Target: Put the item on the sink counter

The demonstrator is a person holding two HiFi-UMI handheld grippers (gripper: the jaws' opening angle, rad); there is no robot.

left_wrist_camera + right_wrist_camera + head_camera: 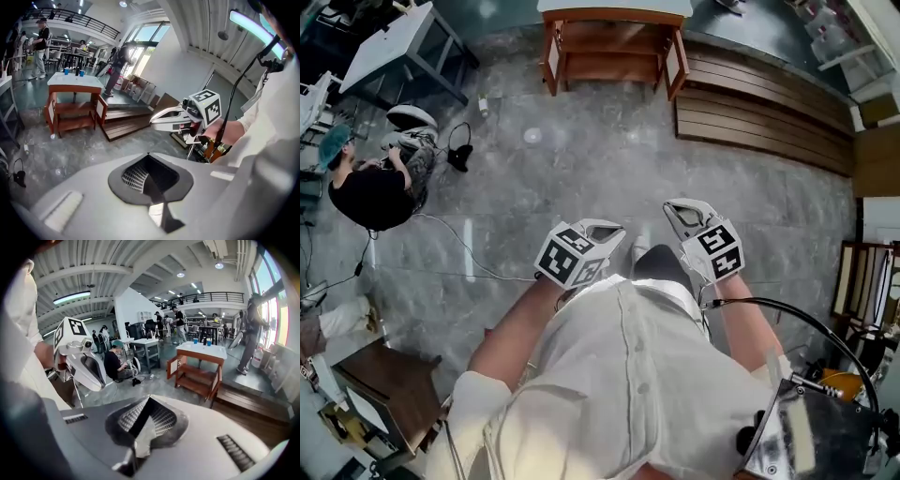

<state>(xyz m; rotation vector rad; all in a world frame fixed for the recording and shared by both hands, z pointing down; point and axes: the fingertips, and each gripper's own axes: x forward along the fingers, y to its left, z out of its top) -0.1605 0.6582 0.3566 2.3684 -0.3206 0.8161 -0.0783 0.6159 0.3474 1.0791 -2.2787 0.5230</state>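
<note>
No sink counter and no item to carry show in any view. I hold both grippers side by side in front of my white shirt, above the grey stone floor [581,159]. My left gripper [611,228] is shut, its two jaws meeting at the tip with nothing between them, as the left gripper view [148,154] shows. My right gripper [679,208] is shut and empty too, its ribbed pads pressed together in the right gripper view [149,397]. Each gripper appears in the other's view: the right gripper [154,123] and the left gripper [96,380].
A wooden table with a white top [614,7] stands straight ahead, with small cups [72,71] on it. A low wooden platform [759,108] lies to its right. A person in black [370,192] sits on the floor at the left among cables. Furniture stands at both lower corners.
</note>
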